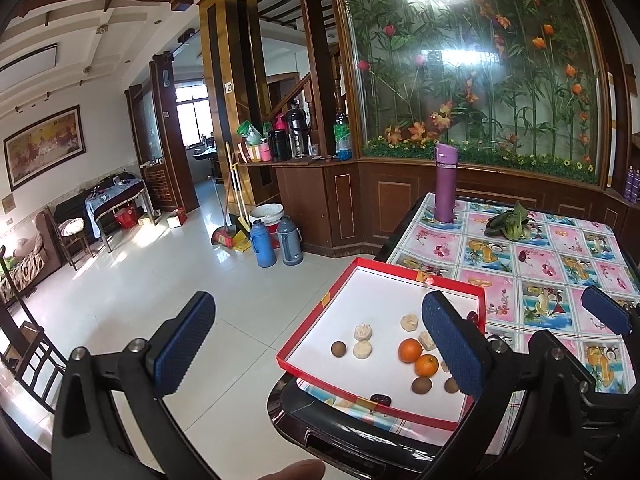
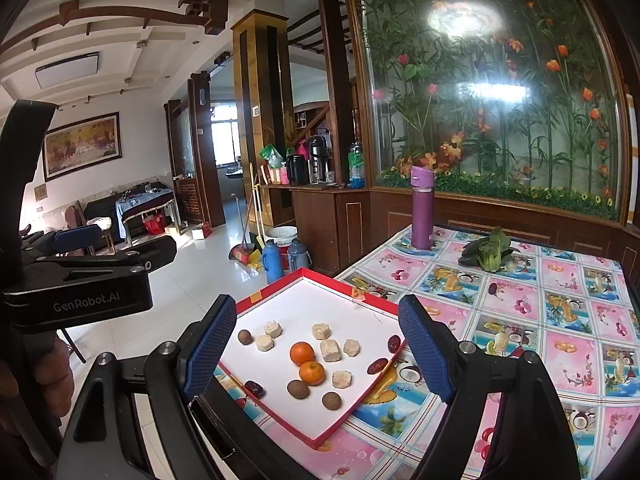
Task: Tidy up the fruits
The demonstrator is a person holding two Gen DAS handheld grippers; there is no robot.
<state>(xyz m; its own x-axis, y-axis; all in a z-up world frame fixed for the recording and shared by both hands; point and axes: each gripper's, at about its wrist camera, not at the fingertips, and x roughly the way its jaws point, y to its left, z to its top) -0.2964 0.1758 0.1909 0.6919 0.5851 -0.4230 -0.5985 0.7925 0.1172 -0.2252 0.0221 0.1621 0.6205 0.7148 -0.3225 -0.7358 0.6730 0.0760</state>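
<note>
Lying ahead of both parted tongs [image 2: 320, 352], oranges [image 2: 303, 353]

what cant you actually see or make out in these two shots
- Left wrist view: the claw's right finger covers part of the red tray and half a brown fruit.
- Right wrist view: the tray's near left rim sits behind the left finger.
- Both views: what the pale chunks are; too small to tell.
- Dark fruits at the tray rim: in or out unclear.
</note>
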